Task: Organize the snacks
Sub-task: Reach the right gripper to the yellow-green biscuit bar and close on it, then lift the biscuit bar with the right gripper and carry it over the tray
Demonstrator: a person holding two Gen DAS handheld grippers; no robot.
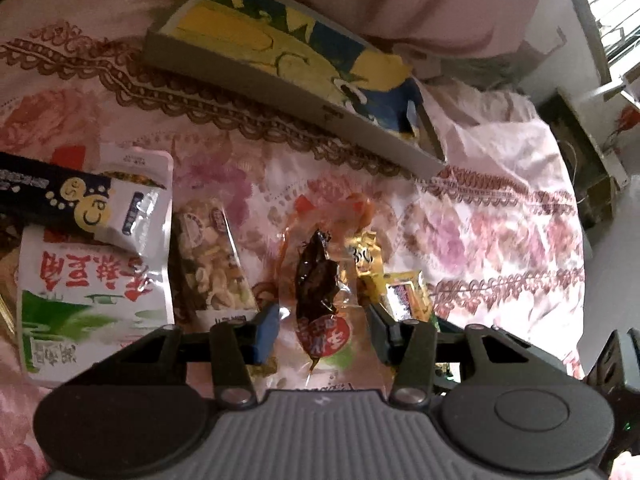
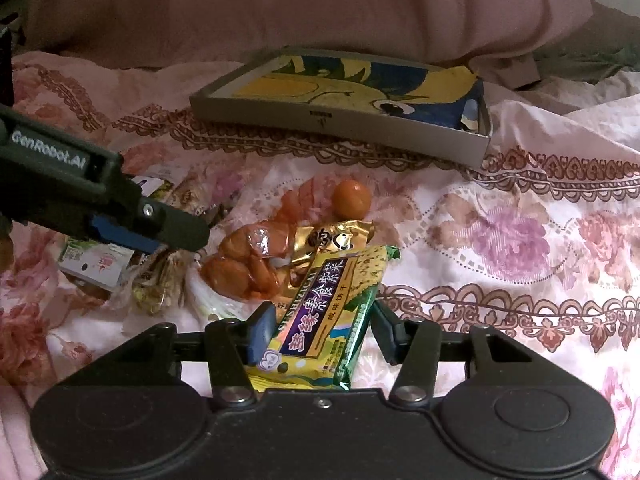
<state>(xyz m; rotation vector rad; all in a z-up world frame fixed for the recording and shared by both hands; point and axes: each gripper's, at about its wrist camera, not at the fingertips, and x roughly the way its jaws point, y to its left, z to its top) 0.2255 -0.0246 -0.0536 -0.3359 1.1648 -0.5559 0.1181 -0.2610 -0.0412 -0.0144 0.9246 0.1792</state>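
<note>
Snack packs lie on a floral bedsheet. My left gripper (image 1: 322,322) is open, its fingers either side of a clear pack with dark brown meat (image 1: 318,276). My right gripper (image 2: 320,326) is open around a yellow-green biscuit pack (image 2: 324,312) that lies between its fingers. Beside it lie an orange sausage pack (image 2: 248,264), a gold pack (image 2: 332,240) and an orange ball-shaped snack (image 2: 352,199). A shallow grey box (image 2: 340,120) with a yellow-blue cartoon lining sits behind; it also shows in the left wrist view (image 1: 248,80).
At the left lie a white-green pouch (image 1: 96,280), a dark stick pack (image 1: 52,196) and a clear nut pack (image 1: 212,260). The left gripper (image 2: 120,208) reaches in from the left in the right wrist view. A pink pillow (image 2: 320,4) lies behind the box.
</note>
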